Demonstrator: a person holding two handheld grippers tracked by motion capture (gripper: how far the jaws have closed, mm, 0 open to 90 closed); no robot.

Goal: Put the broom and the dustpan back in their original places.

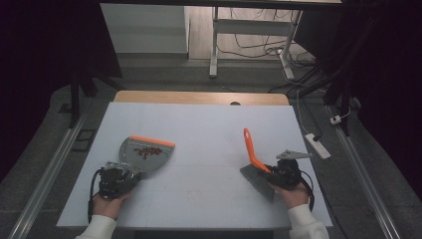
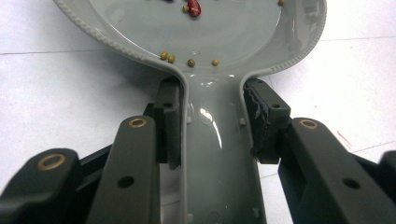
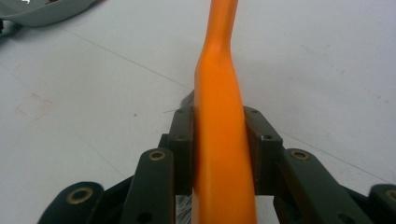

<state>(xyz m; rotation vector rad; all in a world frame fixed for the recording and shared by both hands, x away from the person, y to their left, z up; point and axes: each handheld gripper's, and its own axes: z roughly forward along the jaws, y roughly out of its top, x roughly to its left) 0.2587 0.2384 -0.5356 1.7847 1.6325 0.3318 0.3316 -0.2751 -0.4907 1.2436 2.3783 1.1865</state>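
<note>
A grey dustpan [image 1: 130, 149] with an orange lip lies on the white table at the left, holding several red beans [image 1: 148, 151]. My left gripper [image 1: 130, 172] is shut on its handle. In the left gripper view the pads press both sides of the dustpan's [image 2: 205, 37] handle, with a red bean [image 2: 194, 8] and small yellowish beans [image 2: 177, 58] in the pan. At the right, a brush [image 1: 250, 147] with an orange handle and grey bristles rests on the table. My right gripper [image 1: 266, 172] is shut on the brush handle [image 3: 219, 116], pads against both sides.
The white tabletop [image 1: 204, 129] has a wooden strip [image 1: 199, 97] along its far edge. A white power strip [image 1: 318, 145] lies on the floor to the right. A desk frame [image 1: 214, 55] and cables stand beyond the table. The dustpan's edge [image 3: 42, 11] shows far left of the right gripper.
</note>
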